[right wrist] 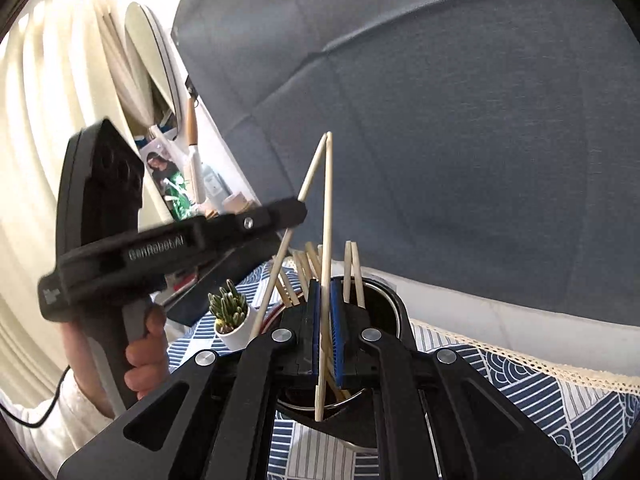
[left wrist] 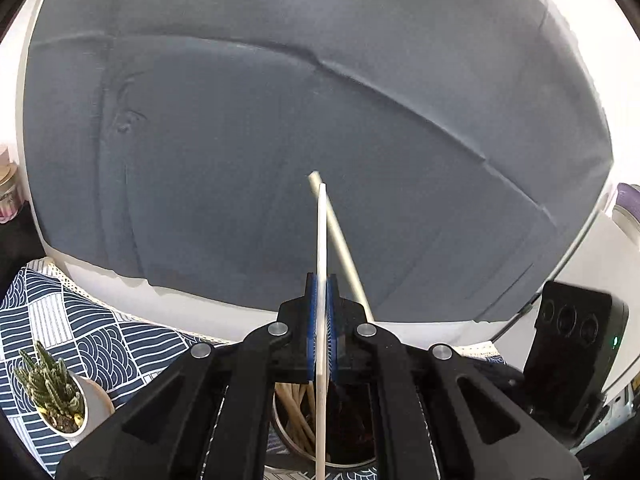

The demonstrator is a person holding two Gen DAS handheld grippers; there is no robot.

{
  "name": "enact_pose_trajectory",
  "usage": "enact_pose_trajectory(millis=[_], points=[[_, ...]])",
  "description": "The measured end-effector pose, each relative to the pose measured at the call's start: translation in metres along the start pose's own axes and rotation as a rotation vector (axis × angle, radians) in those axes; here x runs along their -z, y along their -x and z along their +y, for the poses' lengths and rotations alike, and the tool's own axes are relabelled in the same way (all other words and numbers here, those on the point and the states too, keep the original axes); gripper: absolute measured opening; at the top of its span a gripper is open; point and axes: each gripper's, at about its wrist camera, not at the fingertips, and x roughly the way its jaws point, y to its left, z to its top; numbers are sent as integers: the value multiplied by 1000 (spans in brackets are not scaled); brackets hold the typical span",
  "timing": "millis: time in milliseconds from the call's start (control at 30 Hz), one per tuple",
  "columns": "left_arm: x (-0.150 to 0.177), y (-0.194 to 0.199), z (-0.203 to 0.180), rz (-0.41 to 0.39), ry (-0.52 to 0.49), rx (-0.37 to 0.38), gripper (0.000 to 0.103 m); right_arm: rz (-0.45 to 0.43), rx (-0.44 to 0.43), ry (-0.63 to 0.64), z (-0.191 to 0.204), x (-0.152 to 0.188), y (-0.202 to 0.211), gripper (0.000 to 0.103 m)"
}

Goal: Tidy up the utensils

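The only readable text is the raised brand lettering "GenRobot.AI" along the black side of the left gripper (right wrist: 303,210), seen from the right wrist view. A small pale label near its rear end is too blurred to read.
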Motion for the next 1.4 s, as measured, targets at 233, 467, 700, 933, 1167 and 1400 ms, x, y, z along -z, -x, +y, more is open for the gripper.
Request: enact_pose_trajectory(millis=[233, 467, 700, 933, 1167, 1400], points=[[-16, 7, 0, -74, 19, 32, 5, -55, 8, 14, 2, -10, 9, 5], [-9, -3, 2, -172, 27, 46, 5, -54, 12, -3, -5, -1, -6, 5], [10, -9, 20, -130, 82, 60, 5, -8, 32, 19, -12, 10, -11, 5], [17, 21, 18, -143, 58, 77, 5, 37, 87, 89, -2, 21, -5, 5], [36, 42, 0, -73, -45, 22, 7, 72, 137, 123, 9, 28, 6, 7], [39, 60, -4, -44, -70, -25, 32, 46, 250, 168, 27, 27, 29, 54]])
